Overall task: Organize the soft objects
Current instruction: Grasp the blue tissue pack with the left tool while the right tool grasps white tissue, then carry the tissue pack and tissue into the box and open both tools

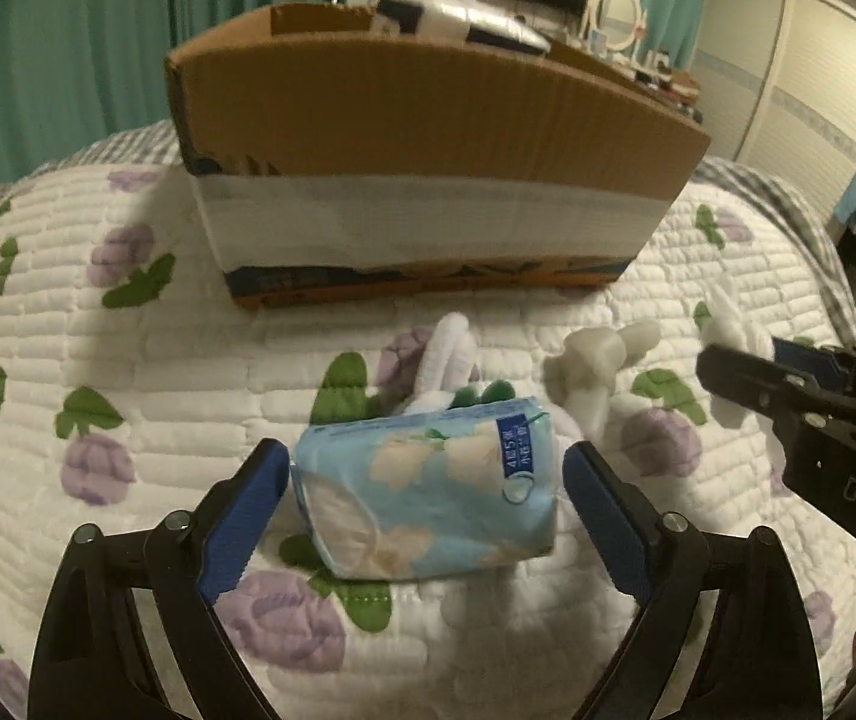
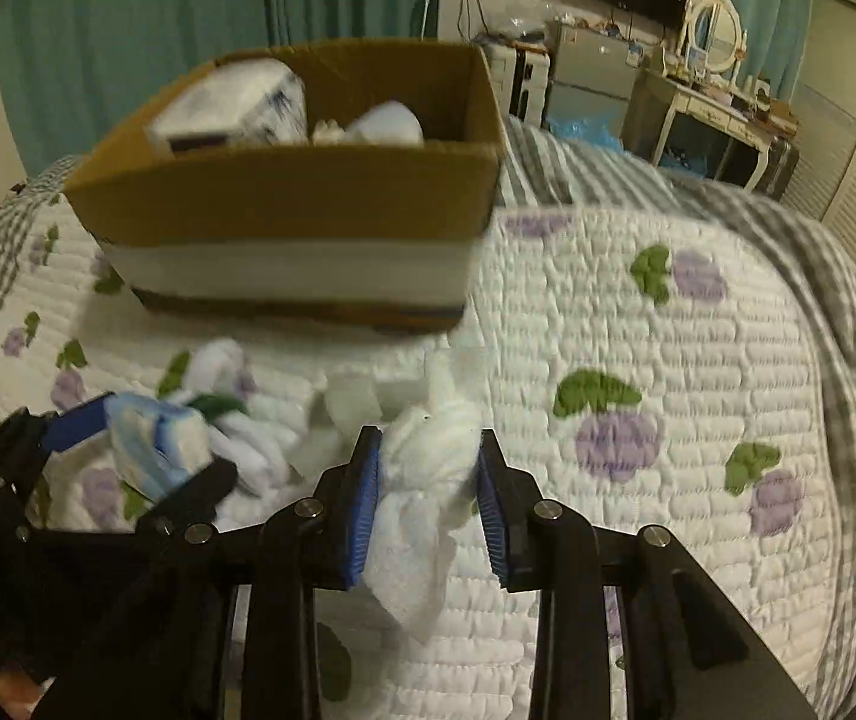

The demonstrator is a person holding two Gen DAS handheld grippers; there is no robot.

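Note:
My left gripper [image 1: 426,495] is shut on a light blue tissue pack [image 1: 428,489], its blue pads touching both sides, above the quilt. My right gripper [image 2: 428,492] is shut on a knotted white cloth [image 2: 425,480], which hangs down between its pads. The left gripper with the tissue pack [image 2: 158,441] also shows at the left of the right wrist view. A rolled white sock [image 1: 448,360] and a white foam piece [image 1: 592,369] lie on the quilt in front of the cardboard box [image 1: 416,180]. The box [image 2: 308,222] holds a tissue box [image 2: 230,105] and white soft items [image 2: 386,120].
The bed carries a white quilt [image 2: 637,330] with purple flowers and a grey checked blanket at its edges. Green curtains, a TV, a fridge and a dressing table with a mirror [image 2: 715,30] stand behind the bed.

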